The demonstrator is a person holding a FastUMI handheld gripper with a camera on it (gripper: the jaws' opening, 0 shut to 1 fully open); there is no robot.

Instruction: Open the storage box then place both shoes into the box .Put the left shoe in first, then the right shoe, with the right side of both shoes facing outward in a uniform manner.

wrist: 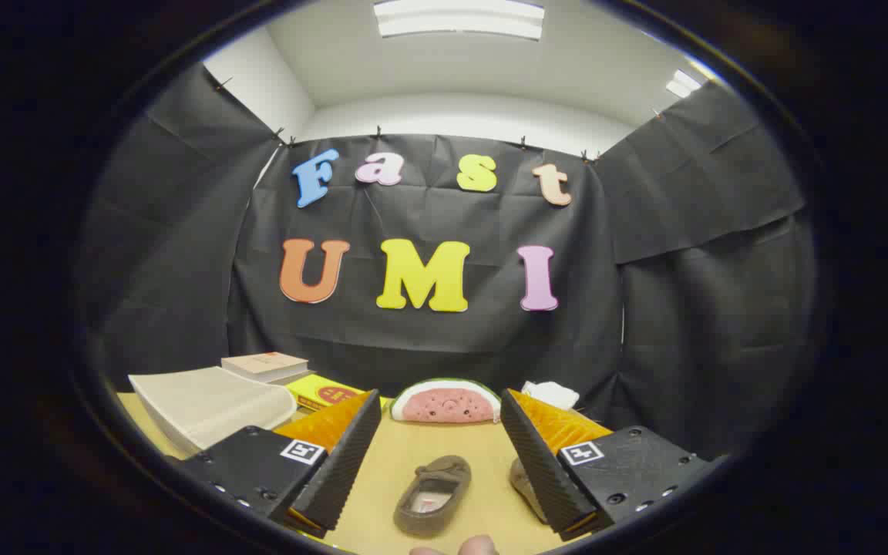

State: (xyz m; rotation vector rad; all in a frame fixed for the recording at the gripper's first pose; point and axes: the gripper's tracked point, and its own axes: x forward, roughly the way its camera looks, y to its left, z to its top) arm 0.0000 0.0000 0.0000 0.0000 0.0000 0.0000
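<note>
A small grey-brown shoe [433, 495] lies on the wooden table [413, 447] between my two fingers, its opening facing up. A second shoe [525, 486] lies just right of it, mostly hidden behind my right finger [540, 466]. The storage box [209, 405], pale and translucent with a closed lid, stands on the table to the left, beyond my left finger [340, 470]. My gripper [440, 474] is open and holds nothing, hovering above the shoes. Fingertips of a person's hand [459, 547] show near the shoe's close end.
A watermelon-slice toy [445, 401] stands on the table straight ahead beyond the fingers. Books [265, 364] and a yellow packet [324, 391] lie behind the box. Something white and crumpled [550, 395] sits to the right of the toy.
</note>
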